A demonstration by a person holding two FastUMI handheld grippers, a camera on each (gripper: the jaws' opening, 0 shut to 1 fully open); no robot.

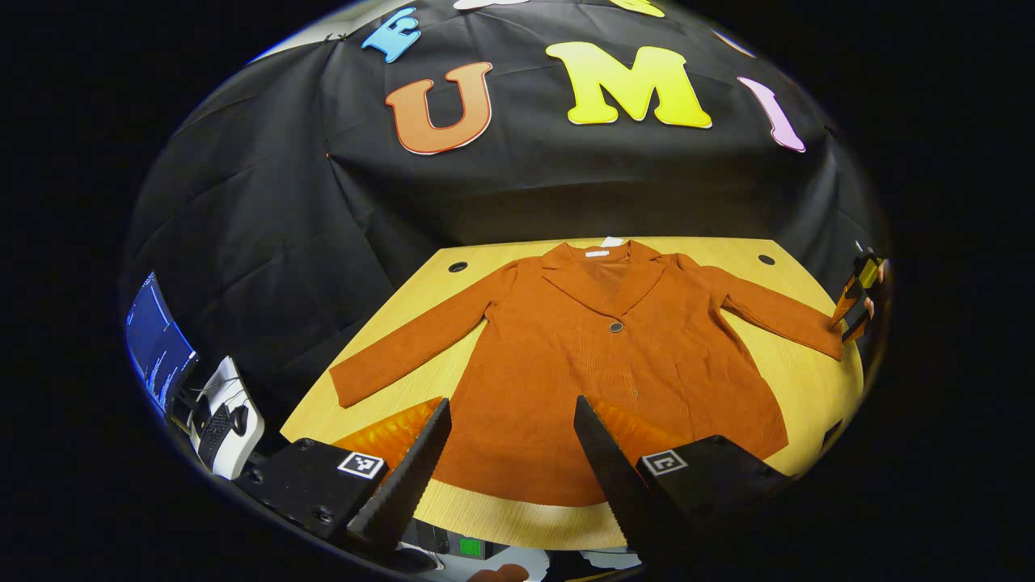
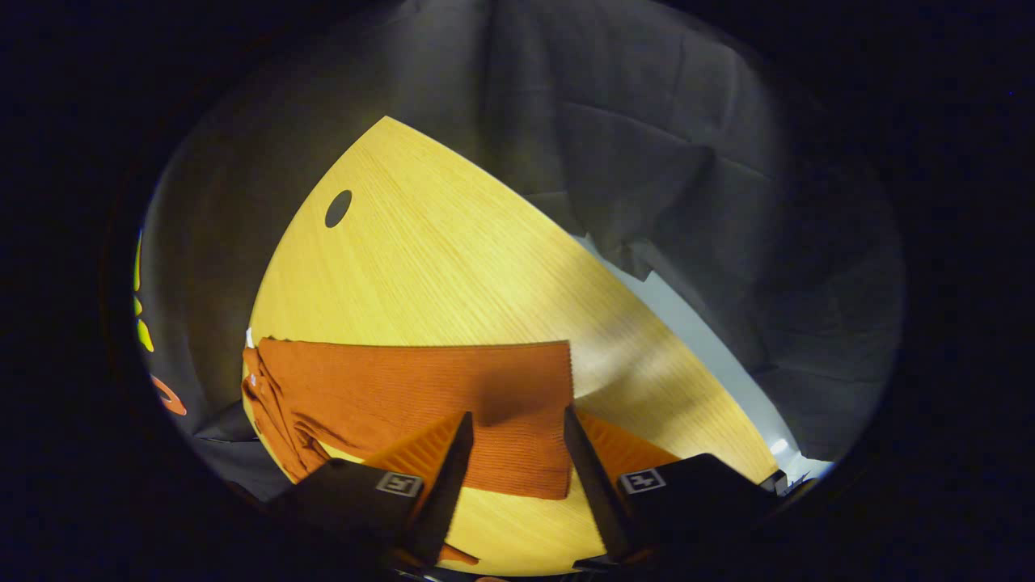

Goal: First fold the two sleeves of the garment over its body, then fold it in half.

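Observation:
A rust-orange jacket (image 1: 582, 364) lies flat and face up on the wooden table (image 1: 485, 267), collar at the far side. Both sleeves are spread outward: one sleeve (image 1: 412, 343) reaches left, the other sleeve (image 1: 776, 311) reaches right. My left gripper (image 1: 511, 412) hovers open over the hem near the table's front edge, holding nothing. My right gripper (image 1: 855, 307) is at the cuff of the right-hand sleeve. In the right gripper view that gripper (image 2: 513, 428) is open, with the sleeve's cuff end (image 2: 420, 396) lying flat on the table between and below its fingers.
Round cable holes (image 1: 458, 266) (image 1: 766, 259) sit in the table's far corners; one hole (image 2: 338, 208) is beyond the cuff. A monitor (image 1: 158, 347) and a white device (image 1: 226, 420) stand off the table's left. The table's edge (image 2: 695, 356) runs close beside the cuff.

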